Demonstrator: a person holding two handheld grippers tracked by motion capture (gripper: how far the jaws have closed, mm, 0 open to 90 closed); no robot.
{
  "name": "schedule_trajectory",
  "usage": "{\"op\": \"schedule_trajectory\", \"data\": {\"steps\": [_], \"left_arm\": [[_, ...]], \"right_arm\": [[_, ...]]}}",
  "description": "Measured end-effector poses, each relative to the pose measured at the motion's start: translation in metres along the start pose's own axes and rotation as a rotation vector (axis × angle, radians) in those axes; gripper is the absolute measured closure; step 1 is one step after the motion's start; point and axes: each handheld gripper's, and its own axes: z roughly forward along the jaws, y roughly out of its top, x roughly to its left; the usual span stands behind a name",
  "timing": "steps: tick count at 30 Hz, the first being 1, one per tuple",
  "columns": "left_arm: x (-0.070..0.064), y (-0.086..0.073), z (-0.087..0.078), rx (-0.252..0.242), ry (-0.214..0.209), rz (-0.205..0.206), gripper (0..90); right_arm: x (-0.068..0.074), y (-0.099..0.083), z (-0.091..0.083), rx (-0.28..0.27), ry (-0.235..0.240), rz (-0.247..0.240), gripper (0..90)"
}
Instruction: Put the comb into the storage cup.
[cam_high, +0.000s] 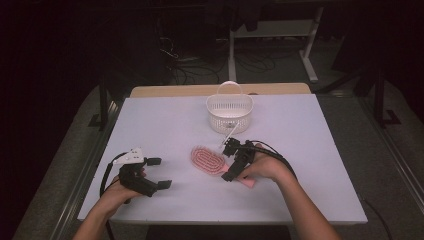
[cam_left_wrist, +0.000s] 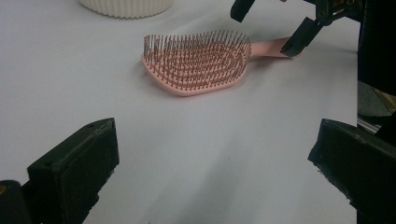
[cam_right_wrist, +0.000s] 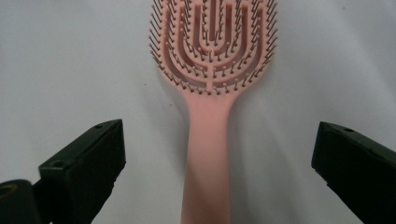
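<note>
Pink hairbrush (cam_right_wrist: 208, 140) lies between the right gripper (cam_right_wrist: 215, 172)'s spread fingers.

The hairbrush (cam_high: 210, 161) lies on the table (cam_high: 310, 150), basket (cam_high: 230, 114) behind it.

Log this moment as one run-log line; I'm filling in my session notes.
right tongs: open, astride pink hairbrush handle, not gripping | left tongs: open, idle, apart | white basket: upright behind brush | stage: pre-grasp
</note>
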Motion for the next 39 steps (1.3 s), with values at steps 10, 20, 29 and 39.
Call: {"op": "schedule_trajectory", "data": {"steps": [10, 20, 29, 39], "left_arm": [[-0.001, 0.001, 0.0, -0.008, -0.007, -0.003, 0.2], [-0.003, 0.001, 0.001, -0.002, -0.006, 0.002, 0.3], [-0.003, 0.001, 0.001, -0.005, -0.005, -0.001, 0.2], [-0.002, 0.001, -0.001, -0.012, -0.001, -0.002, 0.3]], "right_arm": [[0.0, 0.006, 0.006, 0.068, 0.007, -0.001, 12.0], [-0.001, 0.011, 0.01, 0.147, 0.012, 0.008, 27.1], [0.002, 0.021, 0.015, 0.203, 0.02, -0.001, 42.1], [0.004, 0.028, 0.022, 0.256, 0.005, -0.016, 54.4]]}}
